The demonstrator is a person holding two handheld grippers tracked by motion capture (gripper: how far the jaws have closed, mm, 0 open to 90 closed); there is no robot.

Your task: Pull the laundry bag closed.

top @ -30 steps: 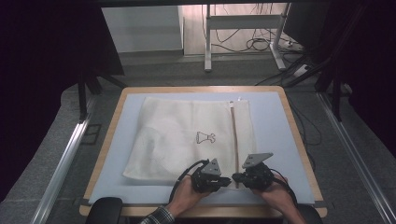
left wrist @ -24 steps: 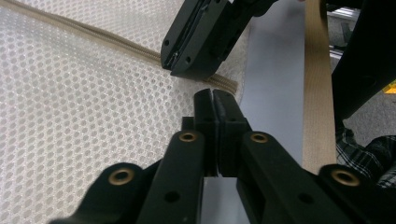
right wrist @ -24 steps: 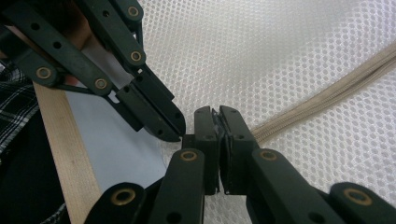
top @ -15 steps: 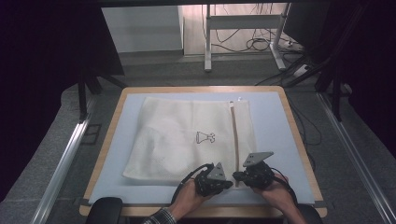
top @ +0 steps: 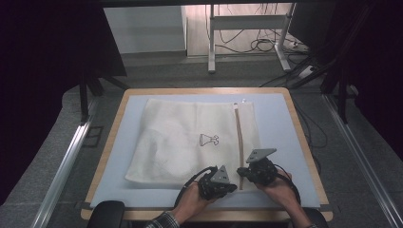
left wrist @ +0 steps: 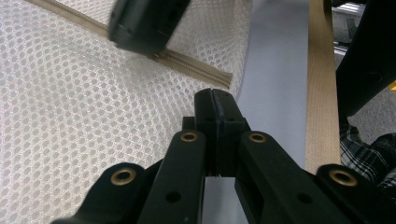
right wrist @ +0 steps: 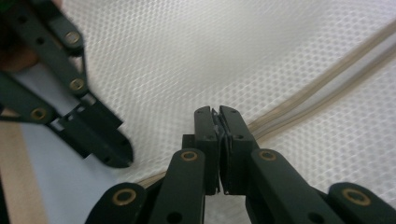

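The left gripper (left wrist: 216,100) rises from the frame's bottom, jaws pressed together at the edge of a white mesh laundry bag (left wrist: 84,107), whose beige zipper (left wrist: 196,67) runs diagonally above.

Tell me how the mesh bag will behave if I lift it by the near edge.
The mesh bag is thin open netting that already wrinkles, so it will probably droop and fold. It looks flat and empty, so likely light. The zipper may hang straighter as a stiffer strip.
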